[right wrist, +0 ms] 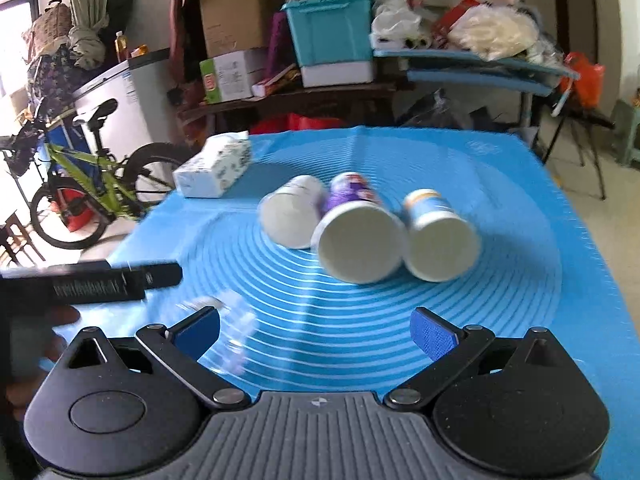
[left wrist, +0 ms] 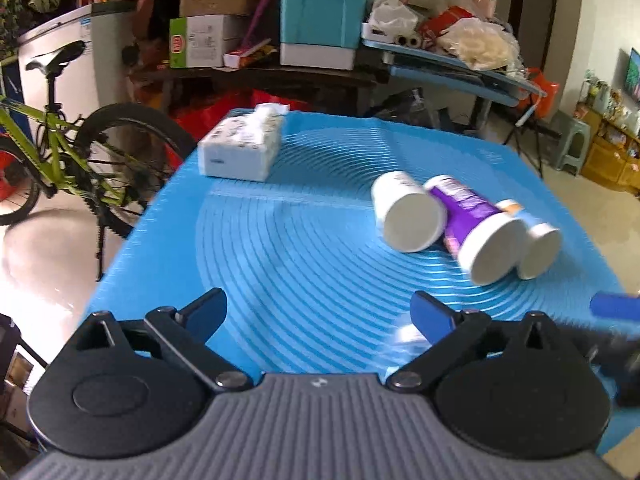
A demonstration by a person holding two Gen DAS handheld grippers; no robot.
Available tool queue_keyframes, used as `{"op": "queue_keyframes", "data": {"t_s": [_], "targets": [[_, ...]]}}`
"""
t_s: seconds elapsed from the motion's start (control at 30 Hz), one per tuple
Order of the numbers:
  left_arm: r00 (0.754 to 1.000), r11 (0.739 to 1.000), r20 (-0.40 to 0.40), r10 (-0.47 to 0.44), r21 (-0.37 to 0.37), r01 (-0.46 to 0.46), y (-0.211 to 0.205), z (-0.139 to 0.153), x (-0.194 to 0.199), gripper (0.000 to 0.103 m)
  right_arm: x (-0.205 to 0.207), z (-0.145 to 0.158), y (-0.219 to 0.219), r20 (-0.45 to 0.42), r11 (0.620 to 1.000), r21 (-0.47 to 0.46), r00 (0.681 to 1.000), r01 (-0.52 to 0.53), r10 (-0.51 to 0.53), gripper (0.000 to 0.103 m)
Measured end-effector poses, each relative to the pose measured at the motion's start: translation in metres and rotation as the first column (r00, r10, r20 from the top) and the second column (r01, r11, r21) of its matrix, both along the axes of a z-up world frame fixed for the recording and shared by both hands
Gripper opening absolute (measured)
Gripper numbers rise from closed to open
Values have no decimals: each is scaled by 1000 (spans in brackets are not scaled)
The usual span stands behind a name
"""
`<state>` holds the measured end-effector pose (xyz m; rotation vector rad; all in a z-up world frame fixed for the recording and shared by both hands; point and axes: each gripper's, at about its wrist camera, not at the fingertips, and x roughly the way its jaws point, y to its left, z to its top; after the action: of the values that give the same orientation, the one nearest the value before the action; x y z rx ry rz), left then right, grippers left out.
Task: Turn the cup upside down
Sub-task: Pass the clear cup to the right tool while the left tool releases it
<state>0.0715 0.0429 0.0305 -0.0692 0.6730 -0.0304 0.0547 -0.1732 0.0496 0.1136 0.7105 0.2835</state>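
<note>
Three paper cups lie on their sides on the blue mat, mouths toward me: a white cup, a purple cup and a blue-and-orange cup. A clear plastic cup, blurred, lies near the front edge. My left gripper is open and empty, short of the cups. My right gripper is open and empty, with the clear cup by its left finger. The left gripper's finger shows at the left of the right wrist view.
A white tissue pack lies at the mat's far left. A green bicycle stands to the left of the table. Behind are a cluttered shelf with a teal bin and boxes.
</note>
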Motion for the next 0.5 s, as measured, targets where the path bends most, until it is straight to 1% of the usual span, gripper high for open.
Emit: {"op": "queue_keyframes", "data": {"t_s": [0.07,0.1,0.17,0.23,0.3,0.4,0.5], "targets": [[1000,1000,-9,3,4,-3,13,-6,1,97,9,5,10,-26,999,32,999,-20,21,98],[1000,1000,-16,5,14,-4,20,-10,3,97,15,7,15,-40,998,46,999,-32,34,98],[1000,999,-24,10,36,-9,29,-14,5,97,28,6,24,-86,996,74,995,-42,48,95],[999,999,-28,16,53,-14,37,-19,5,97,41,2,30,-146,994,104,988,-28,43,82],[999,998,-29,22,52,-20,45,-23,7,97,53,-3,37,-197,992,127,979,-18,43,78],[999,999,-34,23,41,-22,51,-26,9,97,67,-11,47,-243,992,125,969,-4,34,75],[999,999,-39,23,35,-22,54,-30,10,97,82,-23,52,-312,990,141,950,24,21,69]]}}
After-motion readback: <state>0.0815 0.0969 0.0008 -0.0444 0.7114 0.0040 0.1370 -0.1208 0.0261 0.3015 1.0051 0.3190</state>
